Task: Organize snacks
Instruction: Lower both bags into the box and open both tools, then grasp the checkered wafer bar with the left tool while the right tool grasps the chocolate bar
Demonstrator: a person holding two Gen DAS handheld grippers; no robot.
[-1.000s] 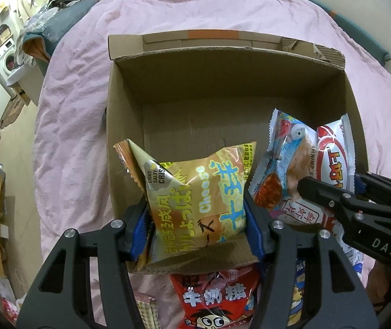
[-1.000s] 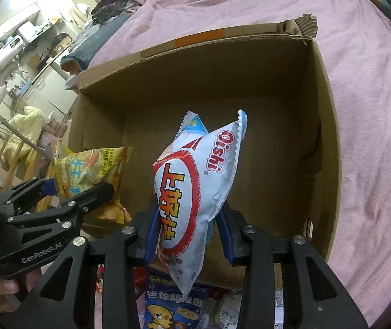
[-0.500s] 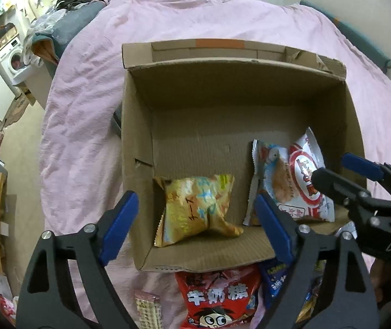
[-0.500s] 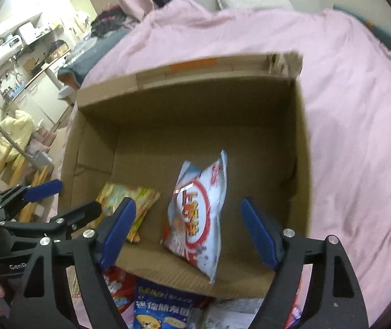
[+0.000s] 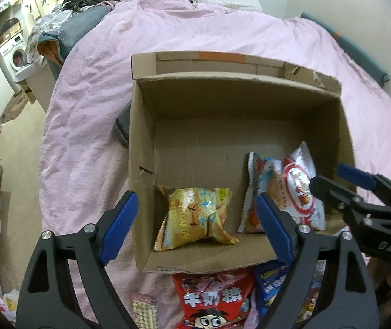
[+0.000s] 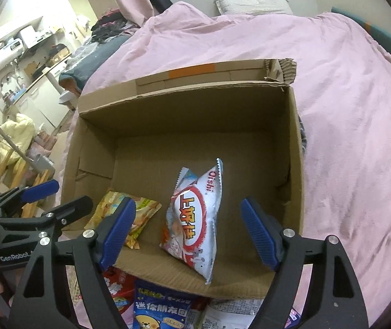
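Two grippers agape, jaws just opened: yellow bag [image 5: 198, 216] below left gripper [image 5: 195, 224], white bag [image 6: 195, 224] below right gripper [image 6: 188, 231].

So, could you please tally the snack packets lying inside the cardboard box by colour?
Yellow packet: 1
White-and-red packet: 1
Light blue packet, overlapping the white-and-red one: 1
Total in the cardboard box: 3
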